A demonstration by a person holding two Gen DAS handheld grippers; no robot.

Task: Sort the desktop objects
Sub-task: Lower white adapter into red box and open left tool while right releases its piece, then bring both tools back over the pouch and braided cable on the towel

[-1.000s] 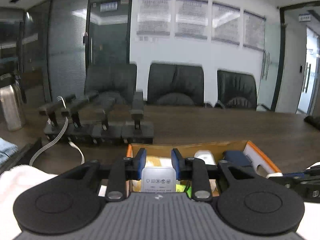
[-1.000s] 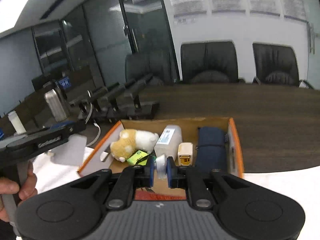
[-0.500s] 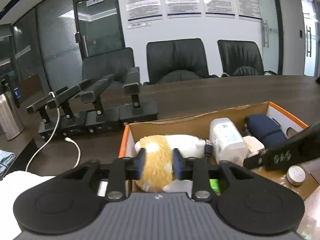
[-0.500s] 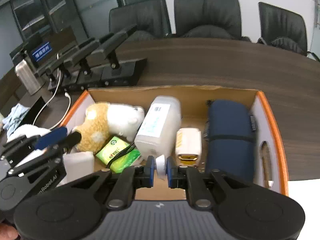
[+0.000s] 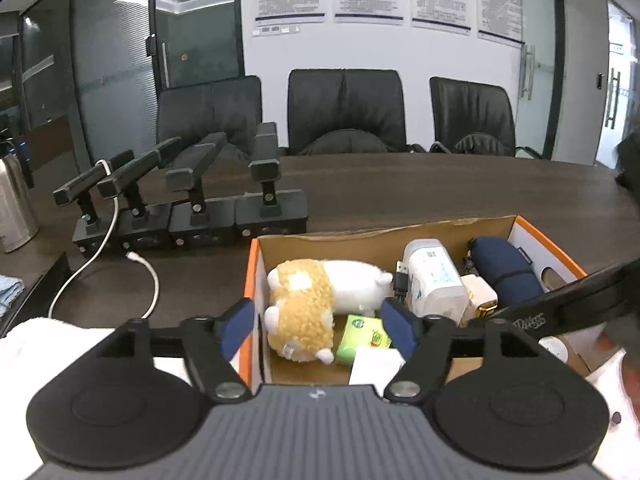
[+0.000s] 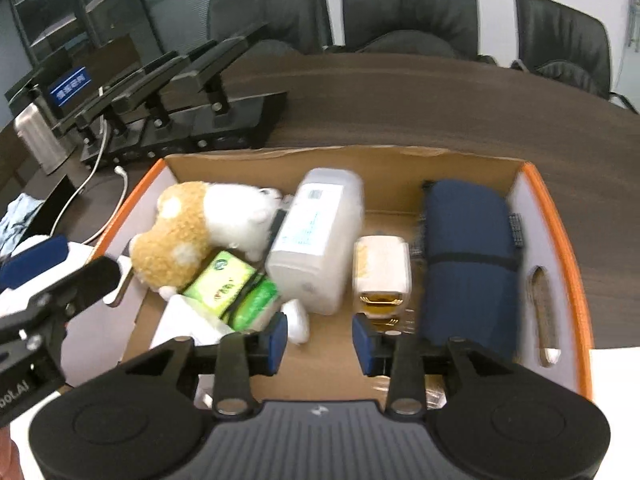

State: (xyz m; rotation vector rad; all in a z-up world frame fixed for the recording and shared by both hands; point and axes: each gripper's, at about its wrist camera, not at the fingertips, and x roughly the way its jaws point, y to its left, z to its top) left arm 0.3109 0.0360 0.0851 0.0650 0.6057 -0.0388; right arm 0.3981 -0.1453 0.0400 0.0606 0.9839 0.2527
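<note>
An orange-rimmed cardboard box (image 6: 560, 216) holds a tan and white plush toy (image 6: 188, 232), a white bottle (image 6: 316, 240), a green packet (image 6: 228, 284), a white and gold charger (image 6: 382, 272) and a navy pouch (image 6: 468, 260). My left gripper (image 5: 316, 326) hangs over the box's near left corner. Its jaws are opening, and a white box (image 5: 376, 364) lies loose below them, beside the plush toy (image 5: 312, 300). My right gripper (image 6: 320, 338) is over the box's near middle, also opening. A small white piece (image 6: 298, 320) sits by its left finger, unpressed.
A row of black microphone stands (image 5: 192, 200) with a white cable (image 5: 100, 248) stands behind the box on the dark table (image 5: 440, 192). A steel flask (image 5: 16, 208) is at the far left, black chairs (image 5: 344, 112) line the far side, and a white cloth (image 5: 48, 332) lies near left.
Both grippers came down over the box. The left let go of the white box, which now lies inside. The right spread its jaws and the small white piece is free.
</note>
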